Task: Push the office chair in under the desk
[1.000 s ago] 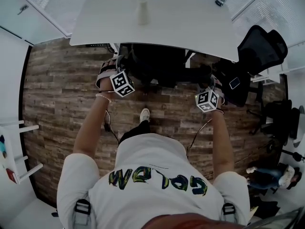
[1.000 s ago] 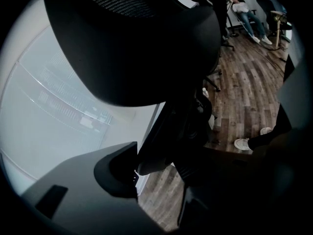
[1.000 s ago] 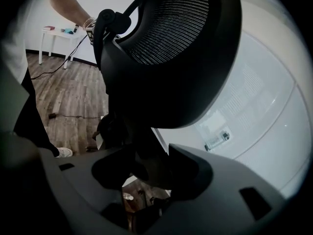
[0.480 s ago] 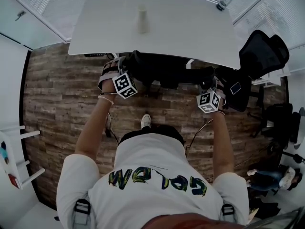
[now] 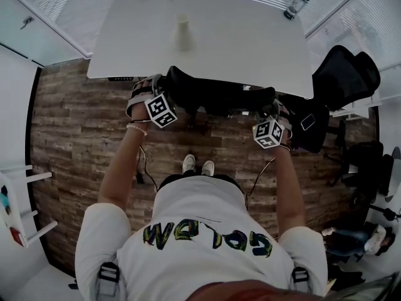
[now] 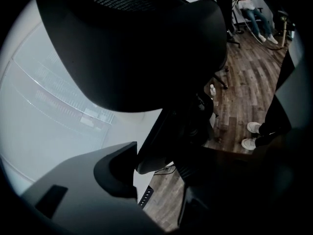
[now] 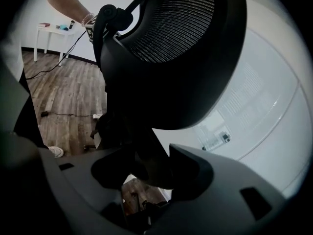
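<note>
The black office chair stands at the near edge of the white desk, its seat hidden under the top and only its backrest showing. My left gripper grips the backrest's left edge. My right gripper grips its right edge. In the left gripper view the mesh backrest fills the upper picture and a part of its frame sits between the jaws of the left gripper. The right gripper view shows the backrest with its frame filling the gap of the right gripper.
A paper cup and a bottle stand on the desk. A second black chair is at the desk's right end, close to my right gripper. A white side table stands far left. Wood floor lies behind me, with cables.
Both grippers and the chair have moved toward the desk, and more of the chair is under the top. The person has stepped forward; both shoes show now.
</note>
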`<act>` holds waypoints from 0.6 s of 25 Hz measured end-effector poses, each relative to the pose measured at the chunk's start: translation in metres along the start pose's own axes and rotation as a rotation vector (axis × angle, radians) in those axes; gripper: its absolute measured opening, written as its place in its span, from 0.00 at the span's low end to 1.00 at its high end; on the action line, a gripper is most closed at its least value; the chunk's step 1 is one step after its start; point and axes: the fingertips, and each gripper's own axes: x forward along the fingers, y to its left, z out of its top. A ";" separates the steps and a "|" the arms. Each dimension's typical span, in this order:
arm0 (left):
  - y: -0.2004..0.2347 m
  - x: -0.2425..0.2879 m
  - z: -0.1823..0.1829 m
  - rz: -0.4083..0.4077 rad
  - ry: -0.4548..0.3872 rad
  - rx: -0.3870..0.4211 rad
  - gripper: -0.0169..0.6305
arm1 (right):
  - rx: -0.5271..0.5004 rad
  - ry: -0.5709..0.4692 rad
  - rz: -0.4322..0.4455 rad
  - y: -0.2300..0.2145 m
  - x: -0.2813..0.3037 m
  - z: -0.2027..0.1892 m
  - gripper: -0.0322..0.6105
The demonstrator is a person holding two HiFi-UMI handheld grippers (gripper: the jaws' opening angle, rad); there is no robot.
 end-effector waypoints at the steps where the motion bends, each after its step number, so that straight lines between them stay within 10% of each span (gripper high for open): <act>1: 0.002 0.002 0.001 0.004 0.001 0.000 0.38 | 0.000 0.000 0.000 -0.001 0.002 0.000 0.40; 15: 0.006 0.010 0.012 0.015 0.008 -0.009 0.38 | -0.050 0.013 -0.013 -0.022 0.022 -0.007 0.40</act>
